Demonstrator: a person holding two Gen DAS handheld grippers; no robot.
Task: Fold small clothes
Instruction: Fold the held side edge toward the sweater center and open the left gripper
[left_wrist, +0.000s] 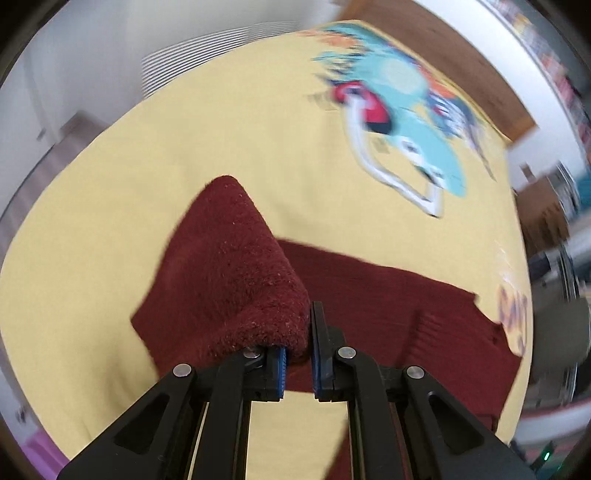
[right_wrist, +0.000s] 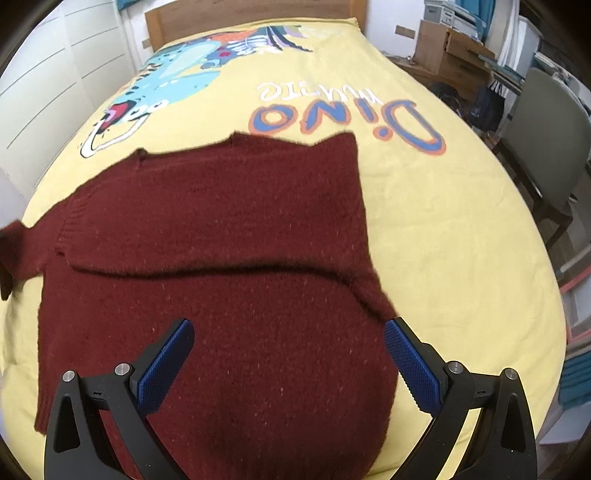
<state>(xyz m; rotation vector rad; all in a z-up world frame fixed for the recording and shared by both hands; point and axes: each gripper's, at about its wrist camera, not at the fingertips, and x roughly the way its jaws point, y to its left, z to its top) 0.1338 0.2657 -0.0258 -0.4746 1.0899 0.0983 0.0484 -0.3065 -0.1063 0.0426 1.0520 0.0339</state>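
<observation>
In the left wrist view the left gripper (left_wrist: 308, 332) has its fingers (left_wrist: 321, 354) closed on a fold of the dark red sweater (left_wrist: 229, 280), which rises in a fuzzy peak over the left finger at frame centre, the rest lying flat toward the lower right. The right wrist view shows what that one does not: the sweater (right_wrist: 221, 288) spread across the lower half of the frame, one part folded over the body, and the right gripper (right_wrist: 288, 350) with blue-padded fingers (right_wrist: 166, 362) wide apart above the knit, gripping nothing. The sweater lies on a bed under a yellow bedspread (right_wrist: 443, 240) printed with a dinosaur and "Dino". A wooden headboard (right_wrist: 243, 11) sits top centre, a grey chair (right_wrist: 546, 129) and cardboard boxes (right_wrist: 443, 44) at right.
</observation>
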